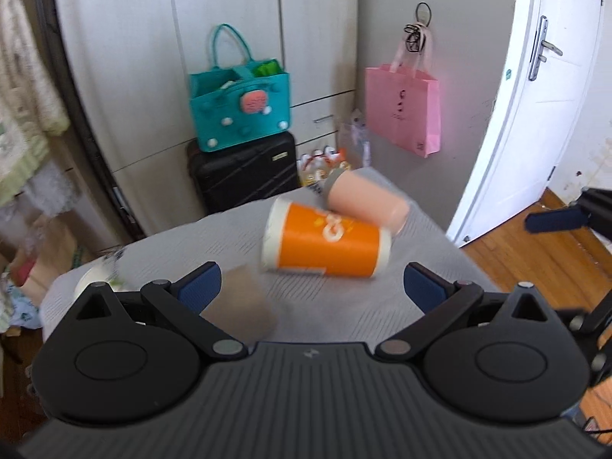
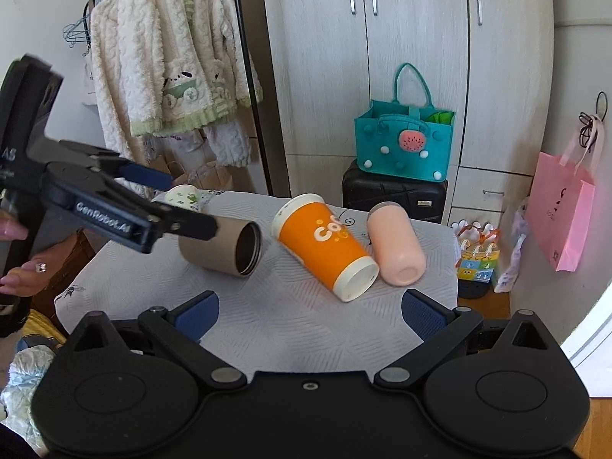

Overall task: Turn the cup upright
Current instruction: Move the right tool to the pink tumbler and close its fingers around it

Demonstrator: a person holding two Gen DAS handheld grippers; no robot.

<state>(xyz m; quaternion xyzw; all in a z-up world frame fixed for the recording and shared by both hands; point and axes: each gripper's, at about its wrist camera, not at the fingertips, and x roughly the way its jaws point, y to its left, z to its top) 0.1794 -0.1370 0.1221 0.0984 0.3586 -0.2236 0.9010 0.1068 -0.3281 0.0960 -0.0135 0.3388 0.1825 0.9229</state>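
Both hand-held grippers, right [image 2: 310, 315] and left [image 1: 311, 287], are sitting spread and empty. Beyond them, tan cup [image 2: 222, 246], orange cup [image 2: 325, 246] and pink cup [image 2: 396, 244] are lying sideways on the surface [image 2: 290, 329], so nothing's getting flipped yet.

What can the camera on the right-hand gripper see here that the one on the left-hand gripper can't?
Only the right wrist view shows the fluffy white cardigan on its rack, the left gripper from the side, open over the beige tumbler, and that tumbler's dark open mouth.

Only the left wrist view shows the white door with its handle.

Both show the orange cup and pink cup lying on their sides on the grey table, a white patterned cup, the teal bag, black suitcase and pink bag.
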